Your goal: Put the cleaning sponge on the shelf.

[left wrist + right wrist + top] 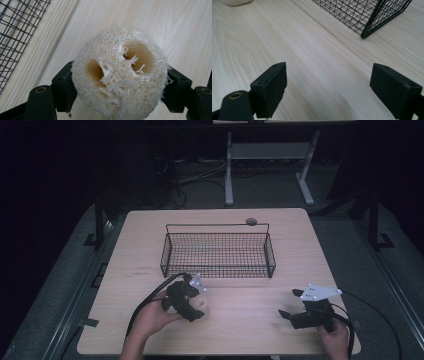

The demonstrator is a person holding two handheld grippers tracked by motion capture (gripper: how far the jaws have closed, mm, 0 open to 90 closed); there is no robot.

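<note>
left gripper pinches loofah near the desk's front edge, right gripper spread, idle; grasp step done, next likely lift clear into the wire basket.

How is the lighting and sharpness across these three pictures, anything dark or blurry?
High view: dim, the surroundings nearly black, the table and wire basket readable but soft. Left gripper view: bright and crisp on the loofah. Right gripper view: evenly lit, wood grain sharp, the near jaws slightly soft.
</note>
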